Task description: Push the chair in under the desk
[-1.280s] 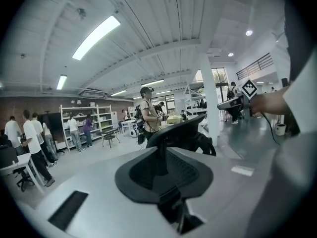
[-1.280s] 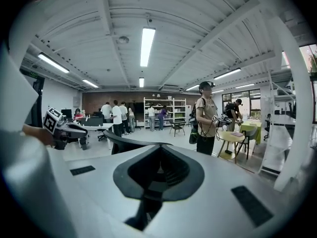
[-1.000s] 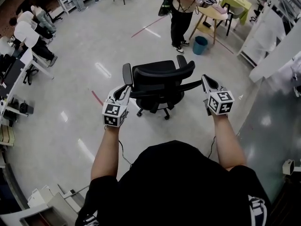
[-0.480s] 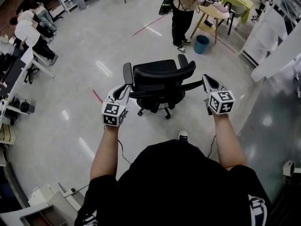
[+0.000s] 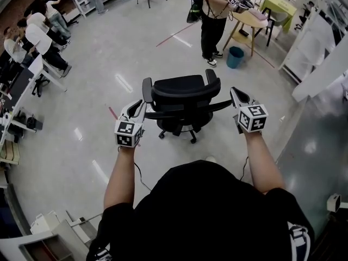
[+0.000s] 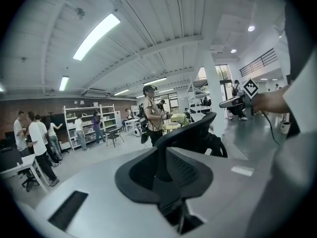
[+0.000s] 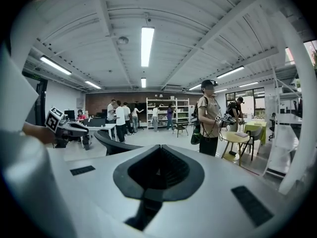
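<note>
A black office chair (image 5: 182, 98) on castors stands on the grey floor straight ahead of me, its backrest toward me. My left gripper (image 5: 140, 103) is shut and empty, its tip at the left end of the backrest. My right gripper (image 5: 234, 91) is also shut and empty, at the right end of the backrest. The left gripper view shows the backrest's curved top (image 6: 198, 128) just past my shut left gripper (image 6: 163, 167). In the right gripper view the backrest (image 7: 111, 145) shows left of my shut right gripper (image 7: 158, 167). Whether the tips touch the chair I cannot tell.
A person (image 5: 215, 12) holding grippers stands beyond the chair, beside a round wooden table (image 5: 250, 18) and a blue bin (image 5: 235, 57). People sit at desks (image 5: 32, 64) on the left. A large grey surface (image 5: 321, 140) runs along my right.
The chair and both grippers have shifted a little farther ahead across the floor. A shoe that showed half a second ago is nearly hidden now.
</note>
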A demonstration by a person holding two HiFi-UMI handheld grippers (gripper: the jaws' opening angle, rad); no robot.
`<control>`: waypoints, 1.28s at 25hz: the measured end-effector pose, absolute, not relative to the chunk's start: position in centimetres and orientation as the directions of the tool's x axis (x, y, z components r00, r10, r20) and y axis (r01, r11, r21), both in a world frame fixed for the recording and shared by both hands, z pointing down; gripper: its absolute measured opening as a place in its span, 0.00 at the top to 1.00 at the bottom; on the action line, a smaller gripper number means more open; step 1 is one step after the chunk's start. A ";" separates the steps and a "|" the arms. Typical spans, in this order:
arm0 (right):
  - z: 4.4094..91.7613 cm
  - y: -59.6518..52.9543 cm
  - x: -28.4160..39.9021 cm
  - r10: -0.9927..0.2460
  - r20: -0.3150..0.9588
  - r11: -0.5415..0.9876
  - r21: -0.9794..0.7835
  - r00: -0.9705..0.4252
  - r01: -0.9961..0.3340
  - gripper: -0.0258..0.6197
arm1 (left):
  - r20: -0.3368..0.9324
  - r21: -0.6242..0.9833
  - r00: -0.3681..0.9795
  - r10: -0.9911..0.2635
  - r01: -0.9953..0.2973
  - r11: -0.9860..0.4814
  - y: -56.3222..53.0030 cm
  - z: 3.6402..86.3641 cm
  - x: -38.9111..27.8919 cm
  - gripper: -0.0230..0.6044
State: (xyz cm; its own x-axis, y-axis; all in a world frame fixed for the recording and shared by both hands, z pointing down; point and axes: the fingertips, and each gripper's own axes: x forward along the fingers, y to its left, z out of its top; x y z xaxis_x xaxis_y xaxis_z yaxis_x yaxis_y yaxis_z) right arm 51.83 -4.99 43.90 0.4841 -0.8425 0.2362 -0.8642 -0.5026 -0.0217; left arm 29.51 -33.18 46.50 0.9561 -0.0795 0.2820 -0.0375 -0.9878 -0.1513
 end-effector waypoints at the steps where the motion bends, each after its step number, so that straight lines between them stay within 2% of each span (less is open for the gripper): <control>1: 44.0 -4.9 52.1 -0.845 0.241 -0.495 -0.017 0.477 -0.869 0.96 | 0.286 -0.151 0.954 -0.085 -0.042 -0.988 -33.2 46.7 29.7 0.87; 12: 46.1 -6.7 53.3 -0.880 0.310 -0.368 0.039 0.361 -0.929 0.96 | 0.334 -0.144 0.935 -0.118 -0.073 -0.987 -33.0 48.7 30.9 0.87; 15: 47.5 -7.1 53.5 -0.874 0.373 -0.317 0.053 0.313 -0.947 0.89 | 0.379 -0.155 0.920 -0.104 -0.048 -0.987 -33.0 49.8 31.1 0.86; 20: 50.1 -7.1 53.5 -0.851 0.462 -0.237 0.084 0.249 -0.968 0.82 | 0.521 -0.184 0.853 -0.046 0.060 -0.981 -32.5 53.5 31.0 0.73; 23: 52.1 -7.3 53.4 -0.829 0.523 -0.170 0.100 0.197 -0.980 0.74 | 0.616 -0.195 0.788 0.009 0.164 -0.967 -31.5 55.9 31.5 0.64; 27: 54.8 -7.5 53.1 -0.790 0.597 -0.082 0.126 0.141 -0.989 0.69 | 0.702 -0.219 0.711 0.047 0.277 -0.936 -30.6 59.1 32.0 0.60; 32: 57.6 -7.8 52.3 -0.734 0.675 0.048 0.152 0.068 -0.987 0.61 | 0.779 -0.263 0.626 0.035 0.377 -0.888 -29.9 61.5 32.7 0.54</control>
State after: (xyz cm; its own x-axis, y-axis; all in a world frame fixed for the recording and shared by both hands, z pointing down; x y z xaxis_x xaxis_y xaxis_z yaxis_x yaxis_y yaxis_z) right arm 52.26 -7.77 57.64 0.0684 -0.7342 0.6755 -0.9872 0.0480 0.1521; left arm 32.70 -29.86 61.49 0.6259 0.0351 0.7792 0.3771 -0.8881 -0.2629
